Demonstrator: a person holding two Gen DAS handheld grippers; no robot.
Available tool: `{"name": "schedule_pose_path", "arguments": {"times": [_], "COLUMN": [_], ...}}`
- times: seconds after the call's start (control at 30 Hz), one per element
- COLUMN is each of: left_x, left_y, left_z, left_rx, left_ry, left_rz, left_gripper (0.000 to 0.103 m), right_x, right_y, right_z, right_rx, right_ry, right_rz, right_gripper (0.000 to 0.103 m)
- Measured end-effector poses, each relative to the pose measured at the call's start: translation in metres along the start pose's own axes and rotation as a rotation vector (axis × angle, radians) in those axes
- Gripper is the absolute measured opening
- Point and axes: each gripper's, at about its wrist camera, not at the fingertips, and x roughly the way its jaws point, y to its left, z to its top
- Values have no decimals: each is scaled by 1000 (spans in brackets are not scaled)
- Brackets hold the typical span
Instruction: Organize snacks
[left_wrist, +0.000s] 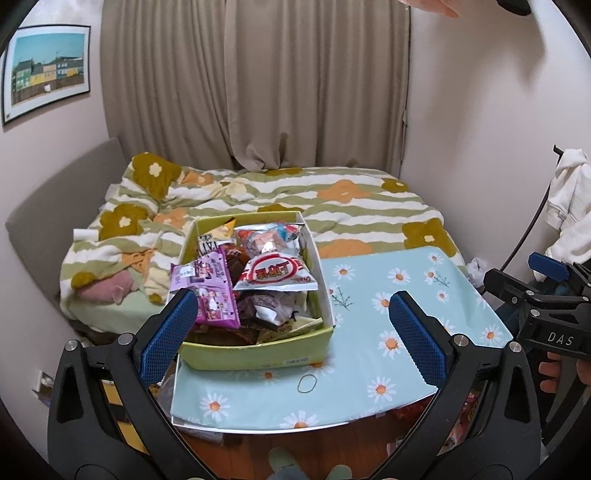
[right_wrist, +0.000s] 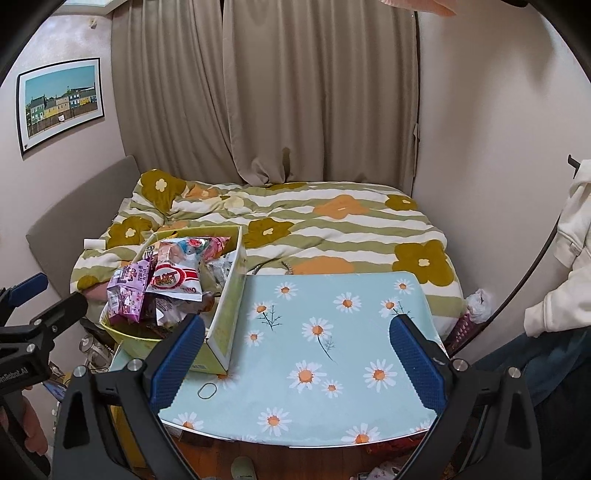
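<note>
Hovering wide apart and empty, the left gripper (left_wrist: 291, 325) and right gripper (right_wrist: 297, 354) face a heaped yellow-green snack box (left_wrist: 258, 354) whose long axis runs away from them. Snacks already lie inside, the purple packet (left_wrist: 210, 284) leaning out leftward; that suits finishing or unpacking alike.

Home bedroom, small one. Bed (right_wrist: 280, 229) fills far end, rumpled striped duvet with big flower print, grey padded headboard (right_wrist: 81, 218) along left wall. Beige curtains (right_wrist: 266, 88) drawn full height behind bed. Framed picture of coloured houses (right_wrist: 61, 103) on left wall. White hoodie (right_wrist: 569, 251) hanging at right. Low table with daisy-print cloth (right_wrist: 332, 332) at foot of bed, wooden floor (left_wrist: 258, 446) beneath. Lived-in, domestic.
</note>
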Motion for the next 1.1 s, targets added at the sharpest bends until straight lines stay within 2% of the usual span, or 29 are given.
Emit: {"name": "schedule_pose_path", "arguments": {"times": [1.1], "left_x": [9], "left_y": [-4], "left_z": [3], "left_rx": [8], "left_ry": [25], "left_rz": [-19], "left_gripper": [103], "right_x": [7], "right_y": [-11], "right_z": [3], "right_rx": [14], "right_ry": [1], "right_rz": [-28], "right_gripper": [100]}}
